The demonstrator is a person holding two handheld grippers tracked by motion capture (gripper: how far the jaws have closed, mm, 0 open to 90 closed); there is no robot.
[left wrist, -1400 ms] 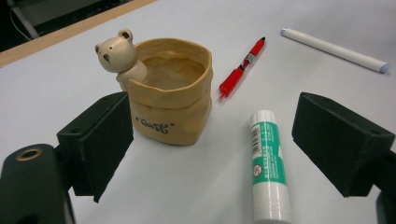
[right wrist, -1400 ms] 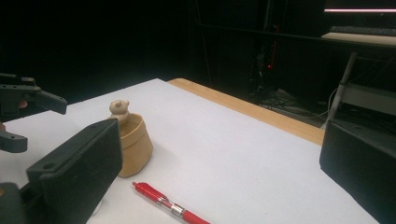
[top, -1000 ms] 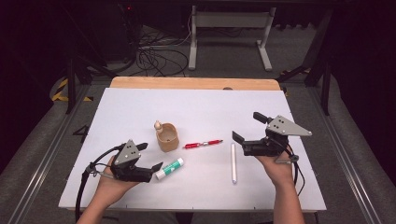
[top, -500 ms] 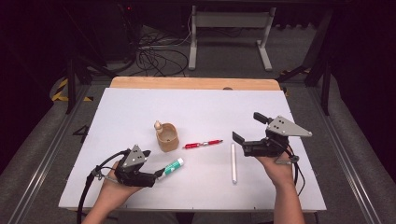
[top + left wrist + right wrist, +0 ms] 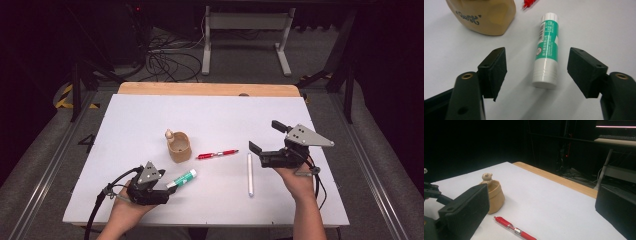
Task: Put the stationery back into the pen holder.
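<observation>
Left gripper [image 5: 161, 196] sits low at approx 7 o'clock on the table [image 5: 125, 115], jaws spread wide w/ the glue stick [image 5: 547, 51] lying between them, untouched on both sides. Risk, as I judge it: the stick is round and lies slightly askew to the jaws, so an uneven close could roll or squirt it toward 12 o'clock into the tan cup [image 5: 482, 16] just beyond. Pinching near the flat end only could let it pivot.

Centre: red pen [image 5: 217, 154] at 3 o'clock of the cup, near but apart; a white pen [image 5: 249, 174] lies further right, well apart.

Right gripper [image 5: 263, 139] hovers at approx 4 o'clock, jaws spread, nothing in them.

Hard to tell: glue label text too small; cup's top cut off in left gripper view; cup contents unclear; small figure on its rim blurry.
</observation>
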